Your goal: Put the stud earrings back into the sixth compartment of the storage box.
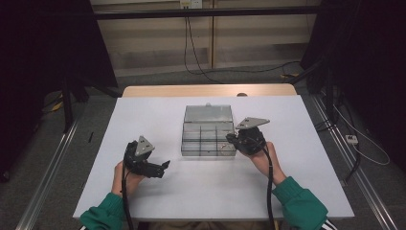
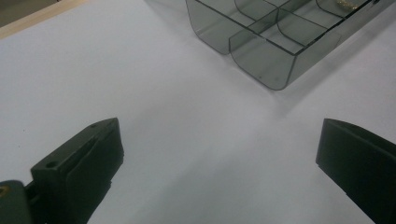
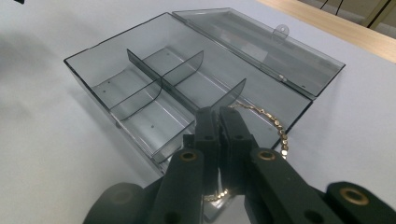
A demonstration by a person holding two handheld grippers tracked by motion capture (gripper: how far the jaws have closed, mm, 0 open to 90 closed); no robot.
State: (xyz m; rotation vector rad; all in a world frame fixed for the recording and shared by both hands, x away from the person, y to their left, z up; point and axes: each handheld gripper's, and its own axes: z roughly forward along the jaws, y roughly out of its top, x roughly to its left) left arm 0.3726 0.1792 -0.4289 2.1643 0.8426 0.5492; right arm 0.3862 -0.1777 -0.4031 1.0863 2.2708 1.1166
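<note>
the right gripper (image 3: 218,112) was pinched shut on a gold chain (image 3: 273,123) trailing over the near wall of the clear box (image 3: 116,65) ahead of it, so a pull might have snagged the chain, while the left gripper (image 2: 219,154) gaped wide, empty.

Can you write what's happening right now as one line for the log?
right gripper: shut on gold chain, over open clear box | left gripper: open, holds nothing, over white table | box lid: open

table: white top (image 1: 158,120), wood far edge (image 1: 167,90) | floor: black cables (image 1: 201,72), wall socket (image 1: 190,4)
</note>
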